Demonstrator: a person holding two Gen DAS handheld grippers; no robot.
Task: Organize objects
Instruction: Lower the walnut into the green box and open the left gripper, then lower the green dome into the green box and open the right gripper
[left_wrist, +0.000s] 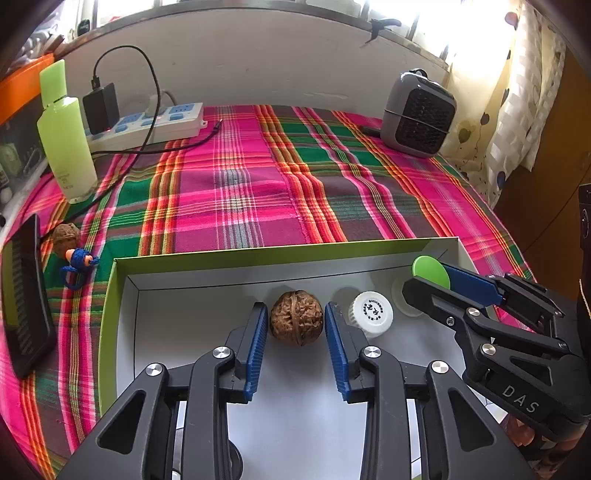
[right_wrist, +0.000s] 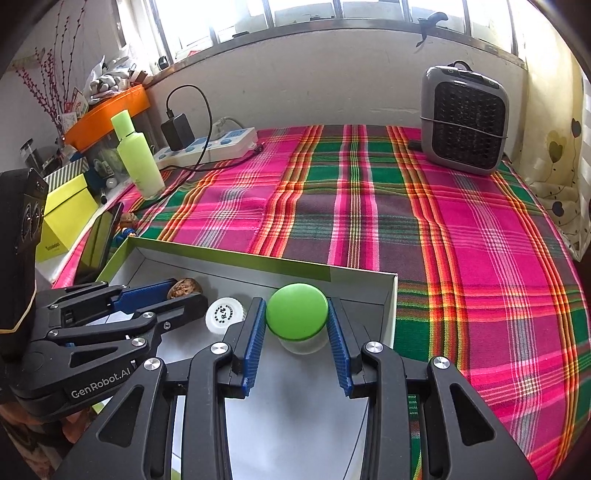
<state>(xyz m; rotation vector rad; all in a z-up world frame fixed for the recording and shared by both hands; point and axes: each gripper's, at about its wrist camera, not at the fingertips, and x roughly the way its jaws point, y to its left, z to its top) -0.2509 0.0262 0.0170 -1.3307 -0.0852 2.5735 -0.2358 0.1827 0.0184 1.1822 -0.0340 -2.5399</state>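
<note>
Left wrist view: my left gripper (left_wrist: 296, 323) stands released around the walnut (left_wrist: 296, 322) in the box (left_wrist: 192, 260). It looks light, hard and prone to roll; I'd pinch its widest middle. My right gripper (right_wrist: 296, 321) clasps the green-lidded jar (right_wrist: 297, 316).
</note>
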